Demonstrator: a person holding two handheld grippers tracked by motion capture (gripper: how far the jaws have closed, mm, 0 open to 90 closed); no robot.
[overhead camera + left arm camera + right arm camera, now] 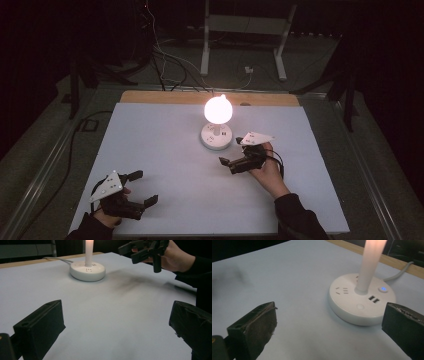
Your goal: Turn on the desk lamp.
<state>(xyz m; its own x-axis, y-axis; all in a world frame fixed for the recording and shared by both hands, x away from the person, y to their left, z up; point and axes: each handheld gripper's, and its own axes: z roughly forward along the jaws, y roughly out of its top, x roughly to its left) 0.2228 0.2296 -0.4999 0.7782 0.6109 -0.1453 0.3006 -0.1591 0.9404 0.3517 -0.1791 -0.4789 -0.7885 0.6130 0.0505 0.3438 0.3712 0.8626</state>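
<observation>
so there's a round white socket base [216, 136] sitting toward the far middle of the pale sheet [165, 150] on the table, and a lit bulb [218, 109] stands straight up out of it, glowing so hard you can't make out much detail on it. from the right gripper view you can see the base has a small blue light [383, 289], a pair of usb ports [374, 299] and some socket slots on top, plus a grey cord [398, 272] running off behind it toward the wooden table edge [150, 96]. the right gripper [231, 152] is held in a hand just beside the base, on its near right side, jaws spread wide and holding nothing, not touching the base. the left gripper [143, 187] is well apart from the base, down at the near left corner of the sheet, jaws also wide apart and empty, hovering over bare sheet.
</observation>
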